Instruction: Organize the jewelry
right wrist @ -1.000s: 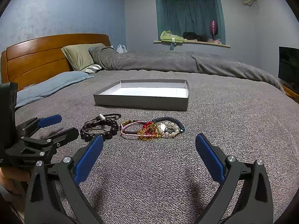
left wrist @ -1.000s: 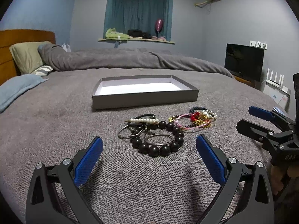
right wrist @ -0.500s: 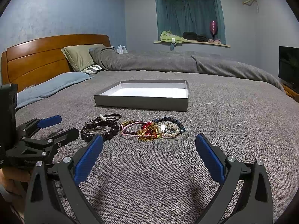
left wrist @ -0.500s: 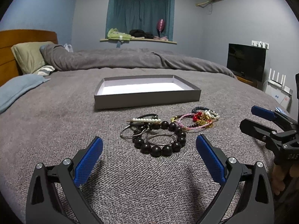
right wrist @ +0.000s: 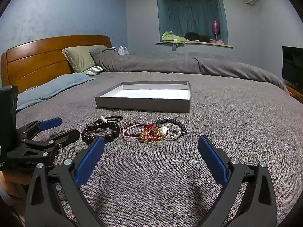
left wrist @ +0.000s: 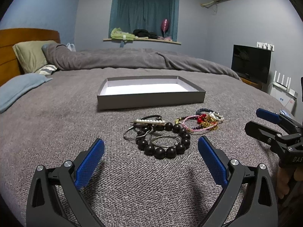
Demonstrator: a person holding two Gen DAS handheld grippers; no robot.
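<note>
Hand-held gripper [left wrist: 150, 158] handles cropped below

A home bedroom: a wide bed [right wrist: 227, 124] under a grey blanket fills the frame, with a wooden headboard [right wrist: 37, 58] and pillows [right wrist: 81, 56] at left, teal curtains [right wrist: 191, 17] over a window ledge at top centre, and a television [left wrist: 251, 63] at right.

One grey tray [left wrist: 149, 98], one dark-bead bracelet [left wrist: 166, 147], two claws [left wrist: 150, 157], one television [left wrist: 251, 63]
</note>
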